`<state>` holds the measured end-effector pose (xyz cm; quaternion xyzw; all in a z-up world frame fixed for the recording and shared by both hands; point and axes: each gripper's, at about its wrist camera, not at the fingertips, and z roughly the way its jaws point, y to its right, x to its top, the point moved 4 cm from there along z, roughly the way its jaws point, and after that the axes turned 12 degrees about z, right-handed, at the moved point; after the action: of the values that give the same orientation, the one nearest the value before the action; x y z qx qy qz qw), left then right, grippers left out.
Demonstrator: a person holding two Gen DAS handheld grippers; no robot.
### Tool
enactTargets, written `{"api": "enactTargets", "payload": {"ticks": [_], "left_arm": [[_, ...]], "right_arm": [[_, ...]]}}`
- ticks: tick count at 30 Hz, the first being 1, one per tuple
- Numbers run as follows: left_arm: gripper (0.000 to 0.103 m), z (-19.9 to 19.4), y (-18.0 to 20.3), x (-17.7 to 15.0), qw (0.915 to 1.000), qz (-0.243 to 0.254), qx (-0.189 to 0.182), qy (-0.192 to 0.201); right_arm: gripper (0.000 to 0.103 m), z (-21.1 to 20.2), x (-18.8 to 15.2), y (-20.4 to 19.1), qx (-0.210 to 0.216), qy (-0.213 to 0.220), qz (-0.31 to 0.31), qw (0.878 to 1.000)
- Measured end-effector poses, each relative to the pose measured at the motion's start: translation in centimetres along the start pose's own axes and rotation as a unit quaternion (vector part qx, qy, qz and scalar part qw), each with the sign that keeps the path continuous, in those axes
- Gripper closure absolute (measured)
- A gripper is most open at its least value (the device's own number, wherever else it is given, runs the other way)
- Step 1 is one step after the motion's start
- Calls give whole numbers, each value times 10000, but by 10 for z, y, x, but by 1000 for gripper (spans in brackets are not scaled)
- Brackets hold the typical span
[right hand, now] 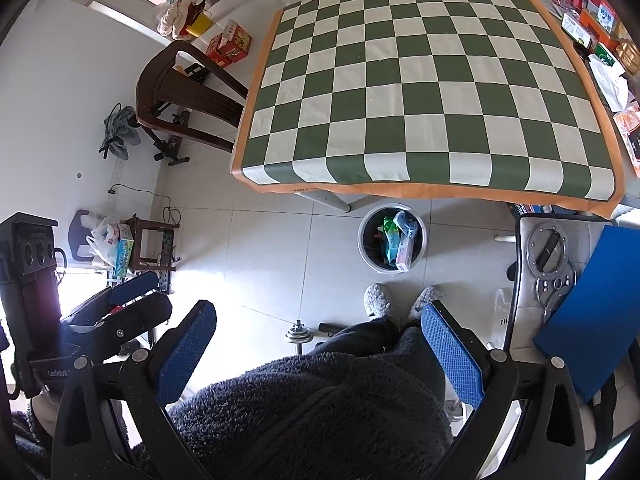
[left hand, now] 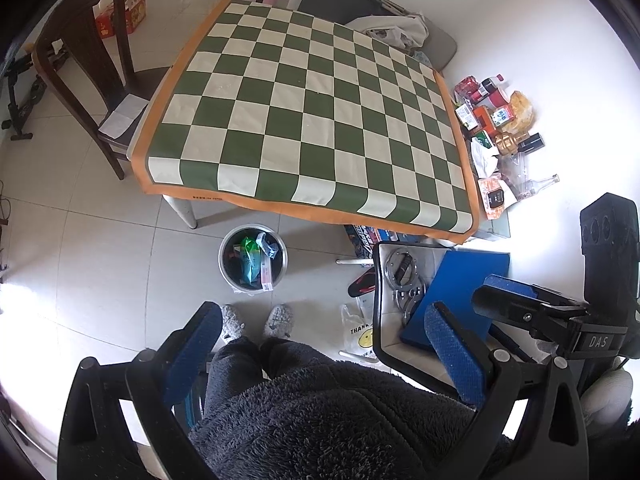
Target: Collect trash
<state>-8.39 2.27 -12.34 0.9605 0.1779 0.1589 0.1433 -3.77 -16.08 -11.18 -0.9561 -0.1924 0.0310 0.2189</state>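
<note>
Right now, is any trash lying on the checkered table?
No, the checkered table shows only its bare cloth, while wrappers sit in the bin on the floor.

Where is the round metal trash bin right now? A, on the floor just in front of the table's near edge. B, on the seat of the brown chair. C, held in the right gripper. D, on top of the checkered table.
A: the bin stands on the floor tiles just off the checkered table, with wrappers inside.
</note>
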Motion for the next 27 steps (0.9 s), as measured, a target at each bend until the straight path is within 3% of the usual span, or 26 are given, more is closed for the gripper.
{"api": "enactTargets", "payload": {"ticks": [27], "left_arm": [[0, -1, -3, -2, 10000, 36, -32, 14]], "right_arm": [[0, -1, -5, -2, -4, 10, 10, 10000]]}}
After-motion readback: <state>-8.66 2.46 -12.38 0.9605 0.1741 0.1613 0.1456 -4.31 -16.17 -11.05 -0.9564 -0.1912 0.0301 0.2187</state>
